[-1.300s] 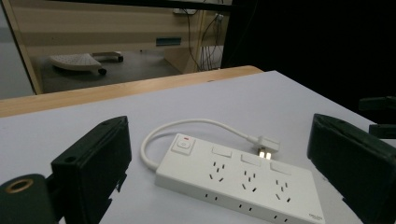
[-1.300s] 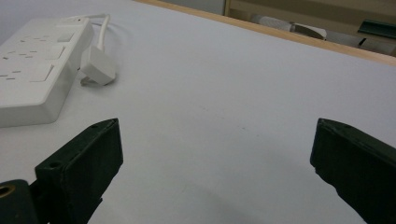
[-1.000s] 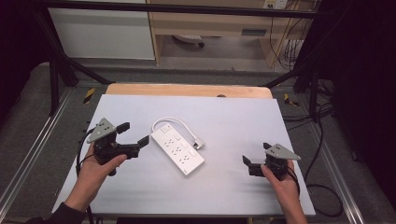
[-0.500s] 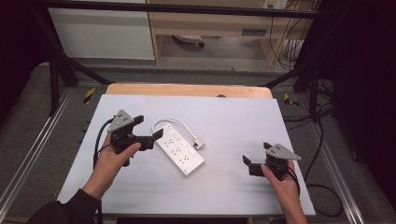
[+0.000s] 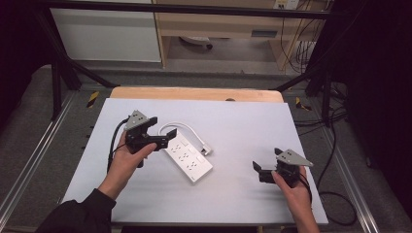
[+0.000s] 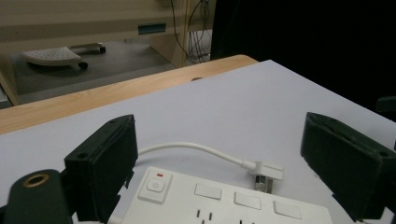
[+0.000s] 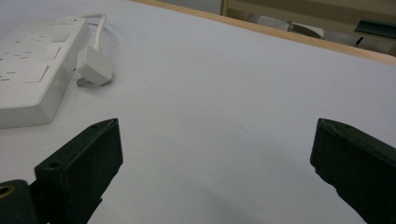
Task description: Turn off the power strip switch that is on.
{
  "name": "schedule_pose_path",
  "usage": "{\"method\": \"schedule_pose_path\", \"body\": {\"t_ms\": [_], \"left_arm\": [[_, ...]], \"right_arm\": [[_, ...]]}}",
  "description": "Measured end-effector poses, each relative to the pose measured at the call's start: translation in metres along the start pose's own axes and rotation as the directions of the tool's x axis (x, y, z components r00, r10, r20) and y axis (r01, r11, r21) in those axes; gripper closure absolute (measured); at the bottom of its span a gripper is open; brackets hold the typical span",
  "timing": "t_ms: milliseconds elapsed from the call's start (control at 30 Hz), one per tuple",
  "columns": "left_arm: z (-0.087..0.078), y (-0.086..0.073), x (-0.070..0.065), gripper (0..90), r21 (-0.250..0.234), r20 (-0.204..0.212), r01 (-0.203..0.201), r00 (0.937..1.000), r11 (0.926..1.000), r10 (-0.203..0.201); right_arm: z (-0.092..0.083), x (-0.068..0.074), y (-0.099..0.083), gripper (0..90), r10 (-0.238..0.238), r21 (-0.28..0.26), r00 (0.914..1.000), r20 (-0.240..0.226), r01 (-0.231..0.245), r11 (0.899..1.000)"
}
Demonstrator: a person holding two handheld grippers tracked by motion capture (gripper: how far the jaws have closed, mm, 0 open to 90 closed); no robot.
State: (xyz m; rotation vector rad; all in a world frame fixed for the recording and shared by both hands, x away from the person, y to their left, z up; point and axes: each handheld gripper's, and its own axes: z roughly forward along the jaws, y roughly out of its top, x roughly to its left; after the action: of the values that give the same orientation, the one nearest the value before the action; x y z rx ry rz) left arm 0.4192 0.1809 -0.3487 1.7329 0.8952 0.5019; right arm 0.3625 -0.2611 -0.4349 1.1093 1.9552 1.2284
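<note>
progress: early. white plastic power strip with a short white cord and flat plug [image 5: 188,156] lies flat on the pale grey surface [image 5: 243,126], slightly left of centre, set diagonally, its switch end toward the far left. nothing grips it yet.

left hand-held gripper [image 5: 164,139] sits at the strip's switch end, jaws spread wide. in the left gripper view the two black jaws stand one at each side of that end, the power button [image 6: 155,185] just inside the left jaw; whether either jaw touches the casing cannot be told. judgement: this is an approach to a grasp on the switch end; closing and whatever follows are still left.

right hand-held gripper [image 5: 260,172] rests low near the right front of the surface, well apart from the strip, jaws also wide, holding nothing. in the right gripper view, bare surface lies between its jaws, and the plug [image 7: 95,65] lies off to the left beside the strip.

cord [image 6: 191,148] loops off the switch end and curls back, the plug lying just beside the strip's long side.

room: open surface on all sides of the strip, most to the right and far side. wooden strip [image 5: 194,93] marks the far edge. metal rails run along both sides below the surface. left gripper's cable [image 5: 112,145] trails toward the near left edge; judgement: little snag risk.
</note>
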Motion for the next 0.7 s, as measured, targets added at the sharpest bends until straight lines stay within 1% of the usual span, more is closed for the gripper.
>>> {"method": "schedule_pose_path", "body": {"t_ms": [33, 67, 100, 133, 167, 233, 367, 567, 700], "left_arm": [[0.002, 0.0, -0.001, 11.1, 0.002, 0.006, 0.006, 1.0, 1.0, -0.006], [0.003, 0.0, -0.001, 11.1, 0.005, -0.001, -0.002, 1.0, 1.0, 0.002], [0.005, 0.0, -0.001, 11.2, 0.008, 0.005, 0.001, 1.0, 1.0, -0.001], [0.006, 0.0, -0.001, 11.2, 0.009, -0.002, -0.009, 1.0, 0.9999, 0.009], [0.008, -0.001, -0.001, 11.2, 0.012, -0.006, -0.01, 0.9999, 0.9999, 0.011], [0.013, -0.002, 0.001, 11.1, 0.021, -0.003, 0.001, 1.0, 0.9998, -0.001], [0.021, -0.005, 0.002, 9.9, 0.038, -0.008, 0.001, 1.0, 0.9993, -0.001], [0.03, -0.008, 0.002, 9.9, 0.068, -0.01, -0.005, 0.9999, 0.9977, 0.005], [0.036, -0.01, 0.001, 11.9, 0.09, -0.014, -0.016, 0.9997, 0.9958, 0.018]], "right_arm": [[0.0, 0.0, 0.0, 2.9, -0.003, -0.003, 1.0, -0.001, 0.003, 1.0], [0.0, 0.0, 0.0, 2.9, -0.003, -0.003, 1.0, -0.001, 0.003, 1.0], [-0.001, 0.0, 0.0, 2.9, -0.004, -0.003, 1.0, -0.001, 0.004, 1.0], [-0.001, 0.0, 0.0, 2.9, -0.002, 0.004, 1.0, 0.001, 0.002, 1.0], [-0.001, 0.0, 0.0, 2.9, -0.002, 0.004, 1.0, 0.001, 0.002, 1.0], [0.0, -0.001, -0.001, 2.9, -0.002, 0.012, 1.0, 0.004, 0.002, 1.0], [0.0, -0.001, -0.001, 2.9, -0.001, 0.009, 1.0, 0.002, 0.001, 1.0], [0.0, -0.001, 0.0, 3.0, -0.001, 0.005, 1.0, 0.001, 0.001, 1.0], [-0.001, -0.001, 0.0, 3.0, -0.001, 0.003, 1.0, 0.0, 0.001, 1.0]]}}
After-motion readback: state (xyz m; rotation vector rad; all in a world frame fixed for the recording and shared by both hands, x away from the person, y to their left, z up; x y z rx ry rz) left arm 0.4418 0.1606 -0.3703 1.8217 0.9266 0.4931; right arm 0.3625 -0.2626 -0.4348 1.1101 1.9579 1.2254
